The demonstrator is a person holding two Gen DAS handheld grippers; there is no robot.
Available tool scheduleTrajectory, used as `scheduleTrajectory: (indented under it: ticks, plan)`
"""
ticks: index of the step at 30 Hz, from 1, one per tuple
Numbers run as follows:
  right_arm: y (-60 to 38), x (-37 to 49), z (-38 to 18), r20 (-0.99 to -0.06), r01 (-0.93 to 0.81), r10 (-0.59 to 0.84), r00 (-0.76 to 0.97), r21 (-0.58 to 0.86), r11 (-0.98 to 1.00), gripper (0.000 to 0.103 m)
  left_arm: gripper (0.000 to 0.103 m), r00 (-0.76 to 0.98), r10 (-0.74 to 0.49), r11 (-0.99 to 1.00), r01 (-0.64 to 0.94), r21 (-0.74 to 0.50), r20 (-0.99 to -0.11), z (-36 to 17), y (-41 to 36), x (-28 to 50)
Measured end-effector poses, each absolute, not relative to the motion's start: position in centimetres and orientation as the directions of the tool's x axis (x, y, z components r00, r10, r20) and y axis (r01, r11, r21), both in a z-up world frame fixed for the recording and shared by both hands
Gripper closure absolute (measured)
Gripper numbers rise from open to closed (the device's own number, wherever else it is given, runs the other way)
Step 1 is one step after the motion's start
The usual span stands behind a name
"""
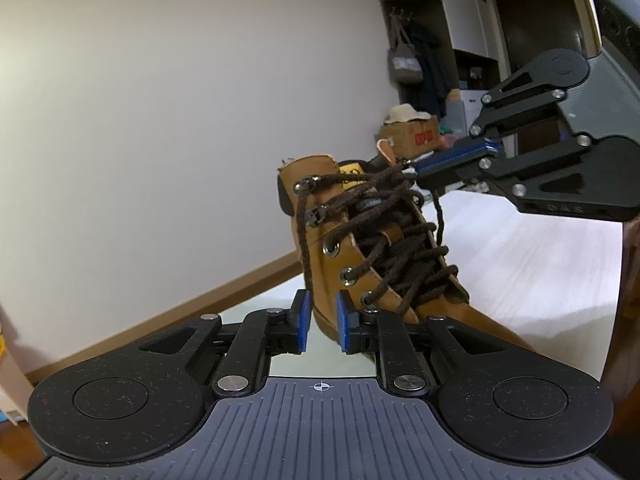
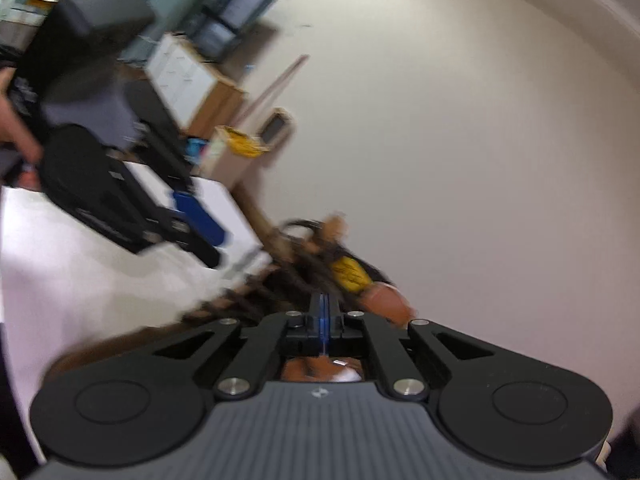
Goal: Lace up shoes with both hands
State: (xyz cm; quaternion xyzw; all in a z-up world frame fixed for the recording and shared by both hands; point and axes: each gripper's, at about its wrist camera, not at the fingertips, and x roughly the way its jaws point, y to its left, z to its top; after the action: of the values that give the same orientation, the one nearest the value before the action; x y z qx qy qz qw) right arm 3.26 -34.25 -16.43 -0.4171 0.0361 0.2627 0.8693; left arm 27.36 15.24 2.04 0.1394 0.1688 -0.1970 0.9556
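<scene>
Tan boot (image 1: 344, 240), yellow tongue label (image 1: 352, 175) unreadable; left gripper (image 1: 322, 322) gaping empty, right gripper (image 1: 416, 170) seemingly nipping dark lace (image 1: 400, 216).

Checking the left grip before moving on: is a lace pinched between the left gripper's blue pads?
No, the left gripper stands open, its blue pads apart with nothing between them.

We see a boot (image 1: 340, 248) of tan, matt leather with dull metal eyelets (image 1: 331, 246); its brown lace (image 1: 384, 256) looks like rough woven cord; the left hand-held gripper (image 1: 322, 322) is matt black plastic with silver metal pins and smooth blue pads (image 1: 343, 320); the tabletop (image 1: 520, 248) looks white and smooth; the wall (image 1: 160, 120) is matt.
</scene>
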Motion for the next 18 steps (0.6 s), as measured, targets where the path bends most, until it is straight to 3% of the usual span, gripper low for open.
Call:
scheduleTrajectory:
  ticks: [1, 6, 14, 18]
  plan:
    - [-34.6, 3.3, -16.8, -0.258, -0.443, 0.395, 0.882, -0.739, 0.507, 0.088, 0.085, 0.865, -0.331, 0.882, 0.426, 0.203, -0.377, 2.1, 15.2, 27.4]
    - [-32.9, 4.5, -17.2, -0.266, -0.443, 0.392, 0.881, -0.754, 0.484, 0.088, 0.083, 0.866, -0.328, 0.884, 0.422, 0.200, -0.378, 2.0, 15.1, 27.6]
    - [-27.3, 6.4, -17.5, -0.282, -0.455, 0.403, 0.871, -0.772, 0.443, 0.099, 0.082, 0.861, -0.334, 0.883, 0.428, 0.192, -0.384, 1.6, 14.7, 28.0]
    - [-25.2, 6.8, -18.2, -0.260, -0.412, 0.395, 0.881, -0.832, 0.372, 0.099, 0.081, 0.858, -0.337, 0.883, 0.431, 0.187, -0.389, 1.3, 14.6, 28.2]
